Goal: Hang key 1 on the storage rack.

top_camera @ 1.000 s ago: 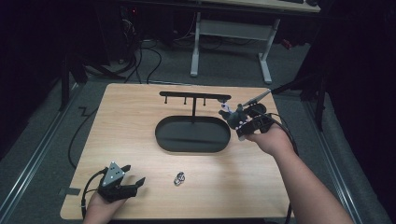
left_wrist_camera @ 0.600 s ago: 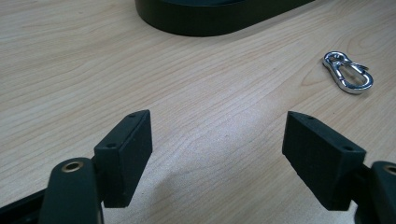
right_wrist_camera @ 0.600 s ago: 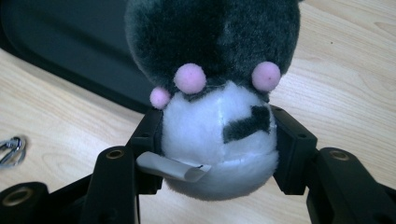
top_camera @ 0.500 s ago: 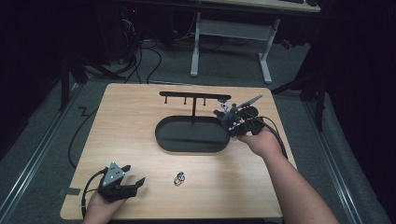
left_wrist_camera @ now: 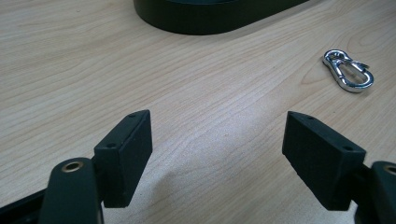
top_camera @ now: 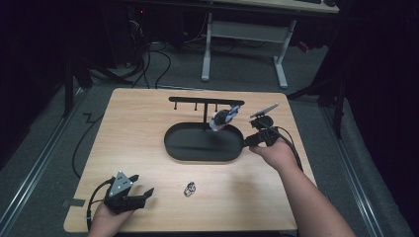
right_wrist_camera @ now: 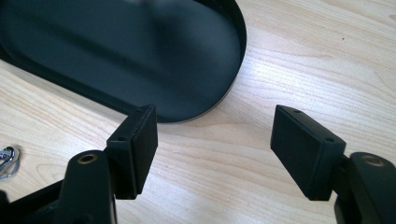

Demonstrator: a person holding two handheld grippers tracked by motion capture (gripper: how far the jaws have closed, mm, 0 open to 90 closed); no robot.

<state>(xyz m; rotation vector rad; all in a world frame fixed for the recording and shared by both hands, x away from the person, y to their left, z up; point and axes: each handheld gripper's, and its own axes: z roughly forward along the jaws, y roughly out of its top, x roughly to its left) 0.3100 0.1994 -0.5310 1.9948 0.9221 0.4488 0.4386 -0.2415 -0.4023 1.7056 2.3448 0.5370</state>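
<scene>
A dark room with cables on the floor surrounds a pale wooden table, on which stands a black rack: an oval tray as its base, a post, and a crossbar with hooks. A small blue and white thing hangs from the crossbar's right end, over the tray; what it is cannot be told. The right gripper sits just to the right of that thing, low at the tray's right end; its jaws have just been opening and stand wide apart with nothing but bare wood and the tray's rim between them. The left gripper rests at the table's near left corner, jaws also spread and empty. A silver snap hook lies on the wood ahead and to the right of the left gripper, apart from it.
</scene>
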